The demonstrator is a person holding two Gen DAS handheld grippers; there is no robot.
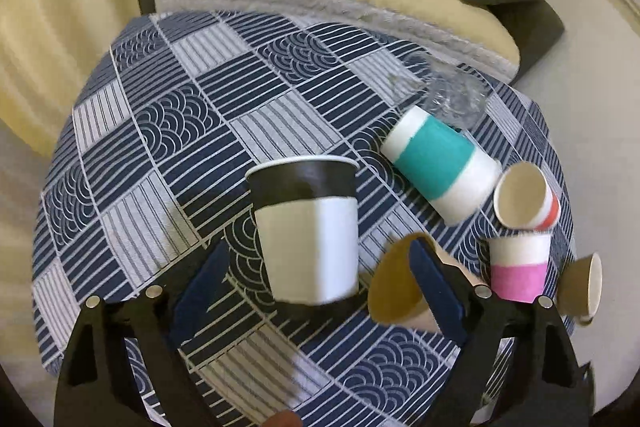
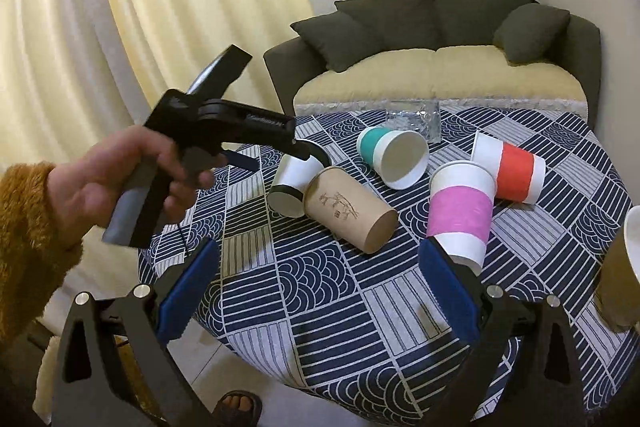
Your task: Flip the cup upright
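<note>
A white paper cup with a black band (image 1: 308, 227) stands mouth up on the patterned tablecloth (image 1: 168, 155), just ahead of and between the fingers of my left gripper (image 1: 316, 287), which is open and not touching it. In the right wrist view the same cup (image 2: 294, 181) sits under the left gripper's tip and looks slightly tilted. My right gripper (image 2: 320, 291) is open and empty over the table's near edge.
A brown cup (image 2: 352, 213), a teal-banded cup (image 2: 394, 157) and a red-banded cup (image 2: 512, 173) lie on their sides. A pink-banded cup (image 2: 460, 215) stands mouth up. Another cup (image 2: 624, 267) is at the right edge. A clear plastic item (image 2: 412, 121) sits near the sofa (image 2: 440, 67).
</note>
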